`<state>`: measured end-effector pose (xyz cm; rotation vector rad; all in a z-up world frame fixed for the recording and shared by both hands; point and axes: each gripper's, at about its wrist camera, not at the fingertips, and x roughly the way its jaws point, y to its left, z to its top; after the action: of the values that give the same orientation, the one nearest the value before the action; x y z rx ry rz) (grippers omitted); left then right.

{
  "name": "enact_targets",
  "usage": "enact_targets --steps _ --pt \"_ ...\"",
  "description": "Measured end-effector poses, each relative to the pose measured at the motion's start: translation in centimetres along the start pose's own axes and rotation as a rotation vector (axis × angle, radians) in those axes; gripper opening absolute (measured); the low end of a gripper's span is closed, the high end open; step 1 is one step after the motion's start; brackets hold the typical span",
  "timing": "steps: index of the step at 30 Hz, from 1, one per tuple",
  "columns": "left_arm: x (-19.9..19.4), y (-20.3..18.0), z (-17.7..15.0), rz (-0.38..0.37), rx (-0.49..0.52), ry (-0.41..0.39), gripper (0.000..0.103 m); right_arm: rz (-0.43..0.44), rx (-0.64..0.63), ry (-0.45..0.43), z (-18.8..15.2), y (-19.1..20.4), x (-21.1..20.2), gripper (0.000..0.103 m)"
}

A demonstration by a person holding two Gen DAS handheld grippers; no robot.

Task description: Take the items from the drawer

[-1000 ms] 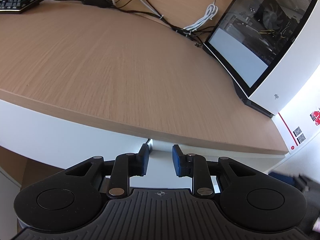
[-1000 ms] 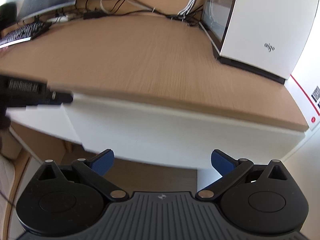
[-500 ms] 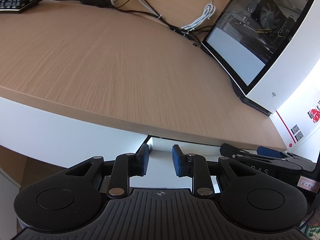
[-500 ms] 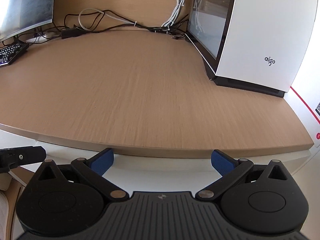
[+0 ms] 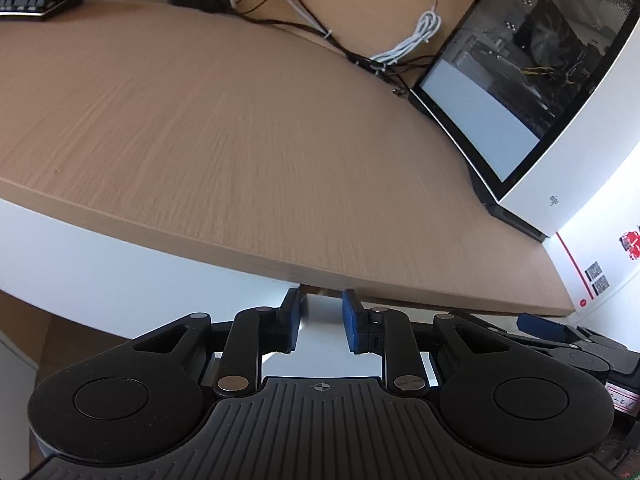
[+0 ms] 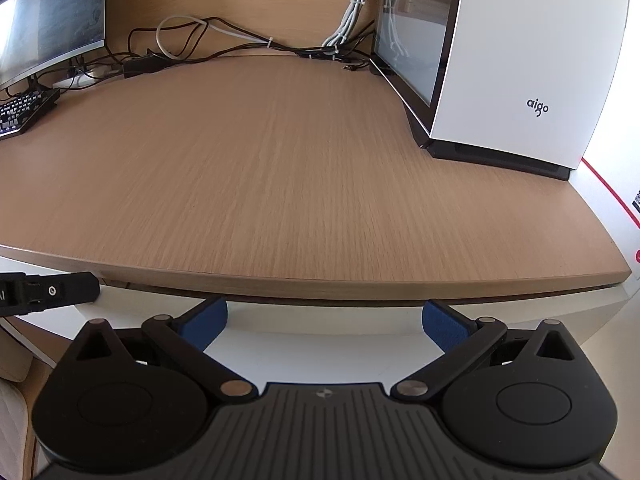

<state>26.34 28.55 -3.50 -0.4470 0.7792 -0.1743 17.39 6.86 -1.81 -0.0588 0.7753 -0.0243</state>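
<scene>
A white drawer front (image 6: 320, 356) runs under the edge of the wooden desk (image 6: 300, 184), with a thin dark gap along its top. My left gripper (image 5: 320, 316) is at the drawer's left end. Its jaws are narrow and closing, and the white drawer front (image 5: 322, 328) fills the gap between the blue pads. In the right wrist view the left gripper shows as a black tip (image 6: 60, 290) at that end. My right gripper (image 6: 324, 318) stands wide open before the drawer's middle, nothing between its fingers. The drawer's contents are hidden.
A white PC case (image 6: 520, 60) with a glass side stands on the desk at the back right. Cables (image 6: 240, 44) run along the back wall. A keyboard (image 6: 24, 112) and a monitor (image 6: 48, 20) sit at the far left. A white box (image 5: 592, 272) stands right of the desk.
My right gripper has swung in from the left toward the drawer's middle and now shows at the right edge of the left wrist view. The left gripper has stayed put, its pads slightly closer.
</scene>
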Motion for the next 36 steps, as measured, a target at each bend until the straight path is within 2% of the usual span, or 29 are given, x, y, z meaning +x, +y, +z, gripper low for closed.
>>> enact_targets --steps 4,14,17,21,26,32,36 --pt "-0.1 -0.6 -0.3 0.011 0.04 0.0 0.027 0.007 0.007 0.002 0.0 -0.2 0.0 0.103" --pt "-0.5 -0.8 -0.9 0.008 0.053 0.008 0.027 0.036 0.023 0.039 -0.2 -0.3 -0.6 0.103" --pt "-0.7 -0.8 -1.1 0.005 0.052 0.012 0.027 0.008 0.007 -0.012 0.0 -0.3 -1.3 0.103" --pt "-0.9 -0.9 -1.3 0.006 0.059 0.016 0.027 -0.015 0.022 0.027 0.7 -1.1 -0.6 0.103" --pt "-1.1 -0.9 -1.5 0.002 0.064 0.02 0.027 -0.003 0.053 0.071 1.0 -2.3 0.1 0.103" --pt "-1.3 -1.0 -1.7 0.002 0.073 0.023 0.027 -0.021 0.1 0.099 0.7 -3.8 0.8 0.103" --pt "-1.6 -1.0 -1.9 0.0 0.076 0.023 0.027 -0.038 0.074 0.1 0.5 -4.3 1.1 0.103"
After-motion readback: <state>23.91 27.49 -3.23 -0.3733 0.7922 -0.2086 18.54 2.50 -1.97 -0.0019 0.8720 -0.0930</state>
